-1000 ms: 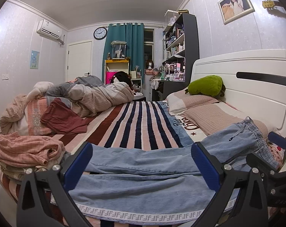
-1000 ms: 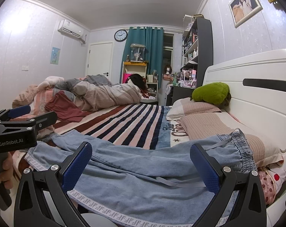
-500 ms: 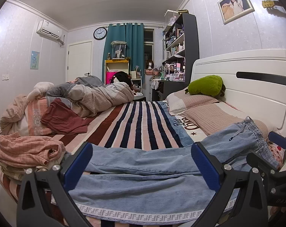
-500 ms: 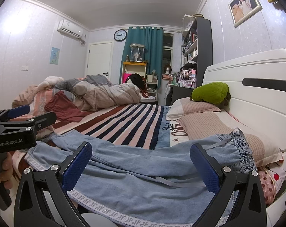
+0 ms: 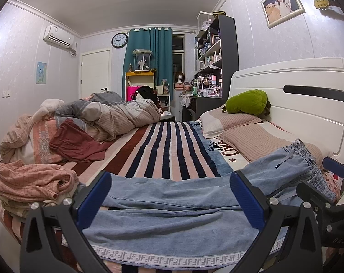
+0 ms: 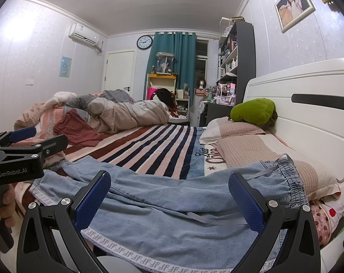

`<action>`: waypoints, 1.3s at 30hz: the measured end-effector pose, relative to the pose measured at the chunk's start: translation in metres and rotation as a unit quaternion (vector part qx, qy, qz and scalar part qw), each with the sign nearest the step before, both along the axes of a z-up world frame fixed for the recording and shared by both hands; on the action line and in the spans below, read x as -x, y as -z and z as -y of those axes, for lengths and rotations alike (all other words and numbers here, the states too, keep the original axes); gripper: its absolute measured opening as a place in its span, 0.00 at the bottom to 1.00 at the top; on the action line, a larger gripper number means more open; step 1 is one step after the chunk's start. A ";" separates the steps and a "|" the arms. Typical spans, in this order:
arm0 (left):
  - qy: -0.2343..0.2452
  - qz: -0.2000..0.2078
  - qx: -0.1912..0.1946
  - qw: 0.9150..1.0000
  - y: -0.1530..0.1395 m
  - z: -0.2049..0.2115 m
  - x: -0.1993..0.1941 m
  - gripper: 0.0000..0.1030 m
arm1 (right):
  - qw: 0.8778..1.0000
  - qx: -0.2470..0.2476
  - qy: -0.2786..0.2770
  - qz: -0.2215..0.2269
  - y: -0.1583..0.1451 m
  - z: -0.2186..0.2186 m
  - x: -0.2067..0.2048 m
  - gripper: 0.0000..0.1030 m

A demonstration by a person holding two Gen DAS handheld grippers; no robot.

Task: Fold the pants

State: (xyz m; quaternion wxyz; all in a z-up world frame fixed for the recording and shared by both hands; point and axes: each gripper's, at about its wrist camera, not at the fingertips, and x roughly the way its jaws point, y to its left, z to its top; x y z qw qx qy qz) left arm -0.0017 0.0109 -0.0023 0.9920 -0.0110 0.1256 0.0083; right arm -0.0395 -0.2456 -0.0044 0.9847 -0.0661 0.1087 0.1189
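2 grippers hang over the near edge of the bed, and both are empty.

From the left wrist camera, the left gripper (image 5: 169, 195) has its blue fingers wide apart with nothing between them. Past them lie the pants (image 5: 172, 223) — light blue and spread flat across the striped blanket (image 5: 167, 150), with the legs side by side. The waistband (image 5: 308, 161) is at the right, bunched up against a pillow (image 5: 270, 141) near the white headboard (image 5: 308, 95). A white band with letters runs along the near edge of the pants. The other gripper peeks in at the far right. A pile of pink clothes (image 5: 33, 182) sits at the left, just beside the pant legs.

From the right wrist camera, the right gripper (image 6: 169, 195) is also wide open and holds nothing. The pants (image 6: 172, 209) fill the space below it. A thin grey drawstring (image 6: 208, 219) trails loose over the cloth. The leg ends (image 6: 65, 175) lie at the left, close to the left gripper (image 6: 33, 138), which a hand (image 6: 3, 207) holds. Its fingers look parted there too.

I think the pants will feel soft and floppy, a bit heavy like jeans — they will sag and crease wherever they are not held. The stretchy waistband is thick and easy to pinch, so 1 gripper could take it there. The other could take the leg ends by the hem. The string might catch, so keep it tucked in.
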 end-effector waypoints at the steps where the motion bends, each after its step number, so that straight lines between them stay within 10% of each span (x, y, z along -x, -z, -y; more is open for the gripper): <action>1: 0.000 0.000 0.000 1.000 0.000 0.000 0.000 0.99 | 1.000 0.000 0.000 0.000 -0.001 0.000 0.000 0.99; 22: -0.023 -0.094 0.057 0.994 0.050 -0.068 -0.026 0.99 | 0.991 -0.057 0.016 -0.123 0.048 0.058 -0.028 1.00; 27: -0.022 -0.164 0.125 0.978 0.101 -0.119 -0.032 0.99 | 0.968 -0.118 0.049 -0.216 0.095 0.088 -0.045 0.78; 36: -0.041 -0.249 0.219 0.942 0.184 -0.158 -0.029 0.95 | 0.952 -0.122 0.090 -0.266 0.139 0.099 -0.054 0.77; 39: -0.034 -0.237 0.226 0.944 0.182 -0.157 -0.032 0.95 | 0.950 -0.127 0.097 -0.268 0.142 0.104 -0.056 0.77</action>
